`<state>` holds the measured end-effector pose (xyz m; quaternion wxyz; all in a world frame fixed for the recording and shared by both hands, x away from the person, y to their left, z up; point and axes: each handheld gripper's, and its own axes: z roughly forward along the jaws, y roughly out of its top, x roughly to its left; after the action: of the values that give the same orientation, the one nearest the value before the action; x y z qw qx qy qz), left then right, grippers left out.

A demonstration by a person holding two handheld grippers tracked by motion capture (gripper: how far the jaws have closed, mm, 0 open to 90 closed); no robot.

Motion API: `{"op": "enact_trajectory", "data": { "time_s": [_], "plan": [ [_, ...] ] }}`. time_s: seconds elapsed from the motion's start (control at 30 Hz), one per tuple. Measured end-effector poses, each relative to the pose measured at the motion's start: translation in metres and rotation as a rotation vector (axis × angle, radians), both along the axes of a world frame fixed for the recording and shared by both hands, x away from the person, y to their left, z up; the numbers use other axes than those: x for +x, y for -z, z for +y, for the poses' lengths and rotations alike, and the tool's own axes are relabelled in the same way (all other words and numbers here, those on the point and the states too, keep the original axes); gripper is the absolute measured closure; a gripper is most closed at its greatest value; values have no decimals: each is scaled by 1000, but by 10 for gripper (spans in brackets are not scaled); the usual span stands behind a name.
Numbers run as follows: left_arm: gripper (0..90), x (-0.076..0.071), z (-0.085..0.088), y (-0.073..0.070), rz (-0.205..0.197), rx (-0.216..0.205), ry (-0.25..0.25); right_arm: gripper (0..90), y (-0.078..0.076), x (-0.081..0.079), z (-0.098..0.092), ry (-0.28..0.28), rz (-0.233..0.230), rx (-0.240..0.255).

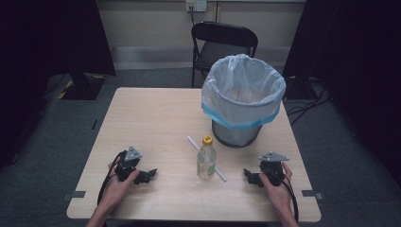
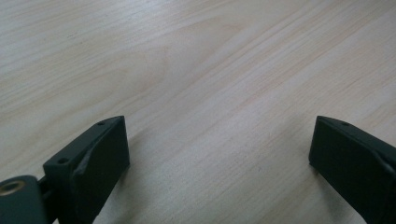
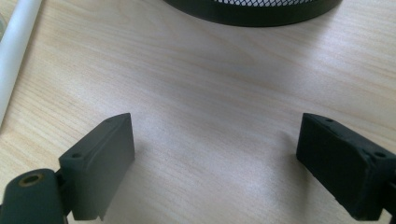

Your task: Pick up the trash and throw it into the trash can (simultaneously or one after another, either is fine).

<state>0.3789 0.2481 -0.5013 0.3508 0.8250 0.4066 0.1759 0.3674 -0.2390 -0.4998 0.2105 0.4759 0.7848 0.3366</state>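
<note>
High view: a light wooden table (image 1: 156,118) carries a small clear plastic bottle with a yellow cap (image 1: 206,158), standing upright near the middle of the front half. A thin white straw-like tube (image 1: 193,144) lies slantwise on the table behind and beside the bottle, passing its base. Behind the bottle, toward the far right of the table, stands a dark mesh wastebasket lined with a pale translucent bag edged in blue (image 1: 242,97). The left gripper (image 1: 147,175) rests on the table at the front left, held in a hand, well apart from the bottle. The right gripper (image 1: 249,175) rests at the front right, held likewise, nearer the bottle but clear of it. A black folding chair (image 1: 223,45) stands beyond the table. Left gripper view: the left gripper's two black jaws stand wide apart, released, with bare table between them. Right gripper view: the right gripper's jaws stand spread wide, grasping nothing; the white tube runs along the left edge and the wastebasket's dark base rim crosses the top.
</note>
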Motion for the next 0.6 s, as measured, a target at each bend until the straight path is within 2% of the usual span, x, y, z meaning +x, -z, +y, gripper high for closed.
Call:
{"op": "enact_trajectory", "data": {
  "time_s": [0.33,0.47,0.6],
  "plan": [
    [41,1,0,0,2,-3,2,110,0,0,1,10,2,-1],
    [41,1,0,0,2,-2,2,160,-4,-1,0,-7,16,-7],
    [41,1,0,0,2,-3,2,161,-6,-2,1,-31,31,-13]
  ]
}}
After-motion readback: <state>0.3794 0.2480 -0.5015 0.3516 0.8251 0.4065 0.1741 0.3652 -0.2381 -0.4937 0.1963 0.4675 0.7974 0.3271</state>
